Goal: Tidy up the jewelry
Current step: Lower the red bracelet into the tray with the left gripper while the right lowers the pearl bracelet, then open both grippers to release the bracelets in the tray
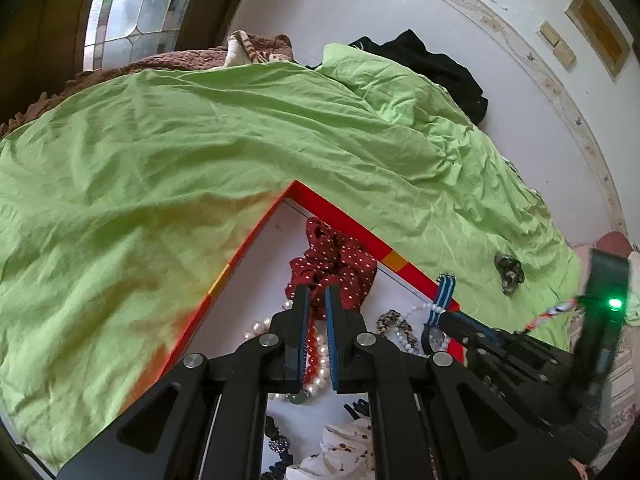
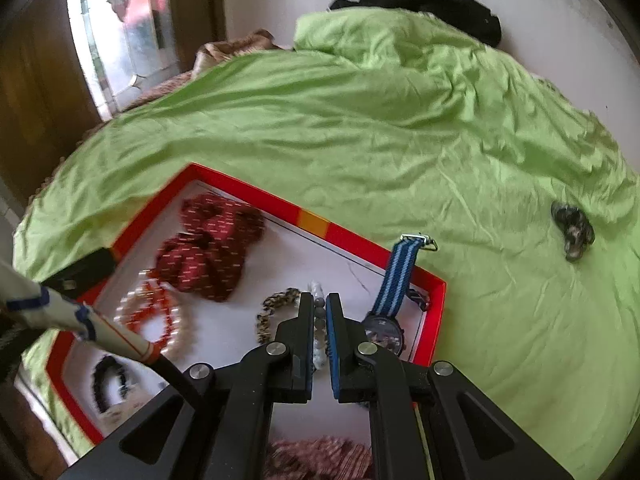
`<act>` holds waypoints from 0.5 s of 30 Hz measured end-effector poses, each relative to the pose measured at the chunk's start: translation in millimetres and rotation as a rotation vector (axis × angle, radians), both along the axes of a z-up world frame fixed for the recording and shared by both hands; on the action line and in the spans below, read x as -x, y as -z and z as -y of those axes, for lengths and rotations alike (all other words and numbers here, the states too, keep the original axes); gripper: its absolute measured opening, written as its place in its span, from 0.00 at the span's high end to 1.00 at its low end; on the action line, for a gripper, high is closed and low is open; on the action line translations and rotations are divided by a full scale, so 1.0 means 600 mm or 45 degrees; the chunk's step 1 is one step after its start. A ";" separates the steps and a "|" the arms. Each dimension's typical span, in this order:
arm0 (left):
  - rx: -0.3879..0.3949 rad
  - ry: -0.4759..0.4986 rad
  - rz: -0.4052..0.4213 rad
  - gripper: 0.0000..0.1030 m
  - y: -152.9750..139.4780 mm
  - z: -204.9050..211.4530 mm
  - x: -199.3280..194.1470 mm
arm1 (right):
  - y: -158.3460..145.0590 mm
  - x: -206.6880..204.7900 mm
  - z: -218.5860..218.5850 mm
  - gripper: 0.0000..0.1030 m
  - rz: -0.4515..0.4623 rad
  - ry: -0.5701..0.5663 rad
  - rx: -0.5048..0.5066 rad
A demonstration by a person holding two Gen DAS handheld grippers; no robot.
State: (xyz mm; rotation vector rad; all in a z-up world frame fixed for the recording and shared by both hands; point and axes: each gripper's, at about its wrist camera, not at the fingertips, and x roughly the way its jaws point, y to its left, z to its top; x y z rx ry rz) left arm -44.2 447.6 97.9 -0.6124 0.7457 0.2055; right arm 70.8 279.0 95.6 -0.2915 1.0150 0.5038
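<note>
Evidently mid-sort, both over the red tray [image 2: 362, 249]: right gripper [image 2: 319, 300] nearly closed around the grey bead bracelet [image 2: 319, 322], left gripper [image 1: 316, 292] narrowly parted above red beads [image 1: 313, 350] (neither visibly clamped), so lift next.

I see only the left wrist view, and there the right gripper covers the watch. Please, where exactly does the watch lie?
Observer: The watch has its dark dial inside the red tray, near a corner. Its striped strap crosses the rim and the buckle rests on the green sheet.
Operator: Is anything between the right fingers?
Observer: A string of grey-white beads runs between the fingers of the right gripper. I cannot tell whether it is clamped.
Operator: What lies closest beside it?
Observer: A leopard-patterned chain, in the tray on the side towards the red scrunchie.
</note>
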 end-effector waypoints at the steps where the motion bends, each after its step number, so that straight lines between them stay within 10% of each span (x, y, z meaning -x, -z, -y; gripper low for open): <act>1: 0.003 -0.002 0.000 0.93 0.001 -0.001 0.000 | 0.005 -0.006 0.002 0.93 -0.005 0.013 0.004; 5: -0.006 0.000 -0.002 0.93 0.002 0.000 -0.003 | 0.017 -0.024 0.015 0.91 -0.045 0.054 0.001; 9: -0.060 -0.014 -0.007 0.77 0.000 0.009 -0.004 | 0.004 -0.022 0.027 0.61 -0.031 0.073 -0.038; 15: -0.147 -0.055 0.025 0.64 -0.015 0.019 0.006 | -0.023 0.001 0.038 0.60 -0.006 0.059 -0.062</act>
